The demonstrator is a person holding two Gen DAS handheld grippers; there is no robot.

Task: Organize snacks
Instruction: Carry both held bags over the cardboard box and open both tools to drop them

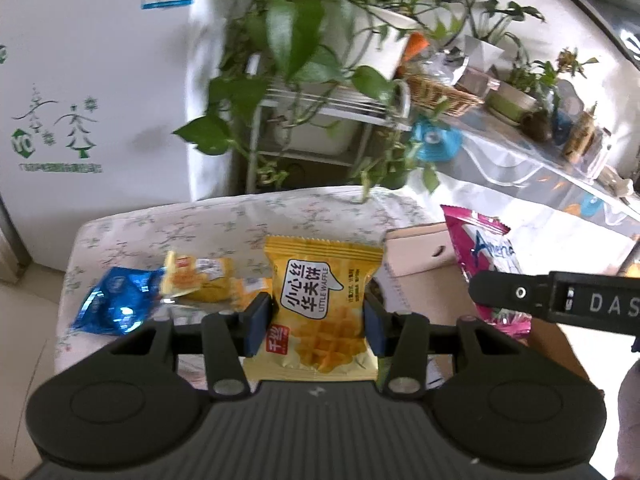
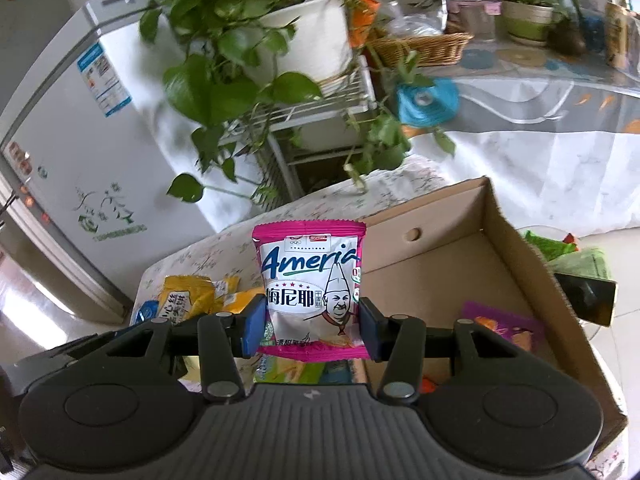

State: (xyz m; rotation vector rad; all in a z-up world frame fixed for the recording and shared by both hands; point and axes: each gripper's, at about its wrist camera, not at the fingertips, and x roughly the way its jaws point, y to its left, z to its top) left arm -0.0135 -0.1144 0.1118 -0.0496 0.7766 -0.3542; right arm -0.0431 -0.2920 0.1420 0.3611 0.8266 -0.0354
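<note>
So we are midway: our left gripper [image 1: 318, 318] clamps a yellow waffle packet [image 1: 320, 308], our right gripper [image 2: 312, 326] a pink-and-white Ameria packet [image 2: 310, 292], both aloft. The brown cardboard box [image 2: 516, 256] holds few; a blue foil packet [image 1: 116, 306] and small yellow packets [image 1: 200, 280] wait on the floral-clothed table [image 1: 224, 216].

Both views bright, daylit, slightly washed out. Glare on glossy table cover [image 2: 560, 92] at upper right and on floor at left edge of right view. Plant leaves [image 1: 296, 36] motion-blurred. Strong fisheye bending at edges, dark corners. Near snack packets sharp.
</note>
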